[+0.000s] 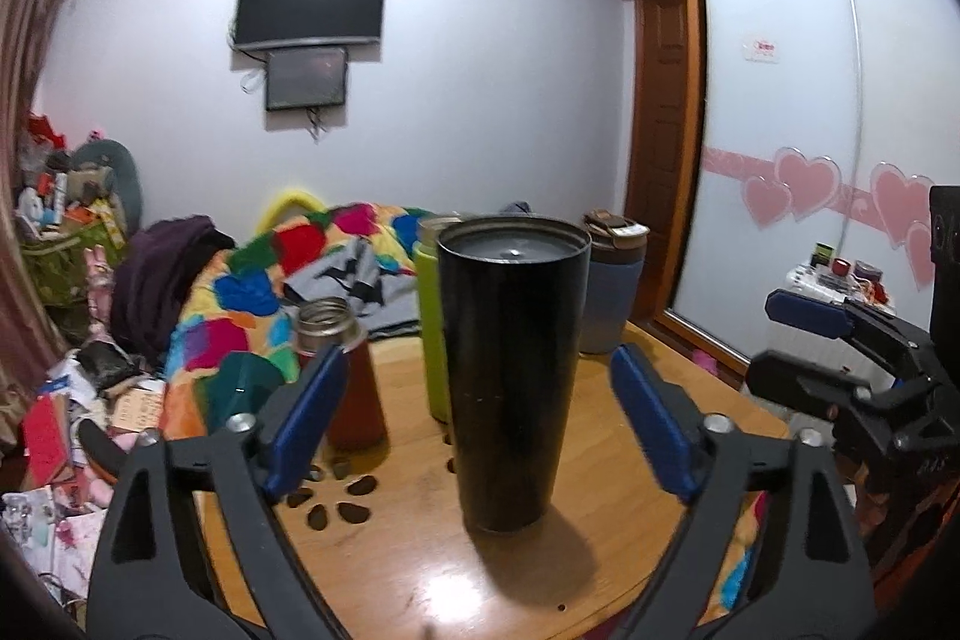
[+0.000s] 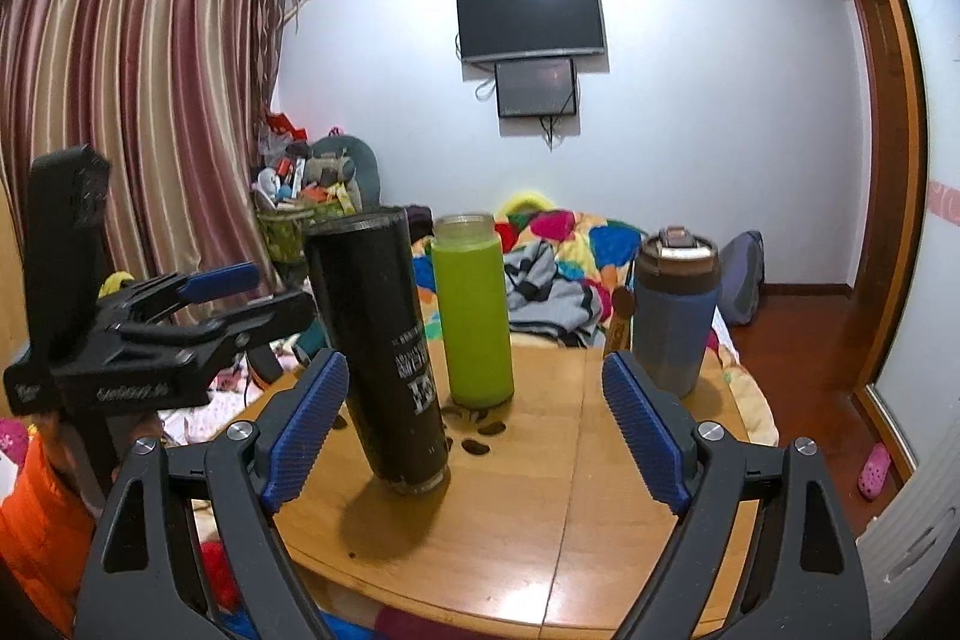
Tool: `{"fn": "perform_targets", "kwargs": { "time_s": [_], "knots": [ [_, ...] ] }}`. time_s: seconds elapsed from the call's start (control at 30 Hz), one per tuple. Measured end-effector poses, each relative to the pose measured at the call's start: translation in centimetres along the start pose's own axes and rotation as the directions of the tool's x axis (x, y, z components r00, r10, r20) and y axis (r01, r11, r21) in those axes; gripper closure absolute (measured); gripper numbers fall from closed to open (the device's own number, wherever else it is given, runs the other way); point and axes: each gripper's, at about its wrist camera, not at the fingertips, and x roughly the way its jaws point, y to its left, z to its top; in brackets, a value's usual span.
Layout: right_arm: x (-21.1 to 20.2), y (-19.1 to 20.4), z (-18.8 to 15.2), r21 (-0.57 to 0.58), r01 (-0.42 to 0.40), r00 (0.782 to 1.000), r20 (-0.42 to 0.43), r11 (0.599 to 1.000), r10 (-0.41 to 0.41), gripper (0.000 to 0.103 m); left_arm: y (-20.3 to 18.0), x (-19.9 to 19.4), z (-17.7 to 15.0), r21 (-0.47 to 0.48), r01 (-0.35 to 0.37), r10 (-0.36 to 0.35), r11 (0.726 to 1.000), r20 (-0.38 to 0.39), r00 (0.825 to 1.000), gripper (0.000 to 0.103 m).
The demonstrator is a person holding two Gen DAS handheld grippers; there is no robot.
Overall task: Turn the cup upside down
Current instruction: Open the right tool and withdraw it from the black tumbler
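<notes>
A tall black tumbler stands upside down on the round wooden table, base up and rim down. It also shows in the right wrist view, with its white lettering inverted. My left gripper is open, its blue pads on either side of the tumbler and apart from it. My right gripper is open and empty, with the tumbler just inside its left pad. Each gripper shows in the other's view: the right one, the left one.
A green bottle, a blue tumbler with a brown lid and a red bottle with a steel neck stand on the table behind the black tumbler. A bed with a colourful quilt lies beyond. A wardrobe is at right.
</notes>
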Motion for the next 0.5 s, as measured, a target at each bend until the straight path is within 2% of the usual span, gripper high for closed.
{"fn": "perform_targets", "kwargs": {
  "time_s": [0.2, 0.5],
  "knots": [
    [-0.9, 0.8, 0.6, 0.001, -0.010, 0.999, 0.039, 1.000, 0.010, 0.018, -0.5, -2.9, 0.0, -0.001, -0.071, 0.071, 0.997, 0.058, 0.996, 0.000],
    [-1.6, 2.1, 0.4, -0.013, -0.025, 0.998, 0.052, 1.000, 0.026, 0.018, -1.5, -4.8, -1.1, 0.003, -0.089, 0.088, 0.996, 0.087, 0.992, 0.000]
  ]
}}
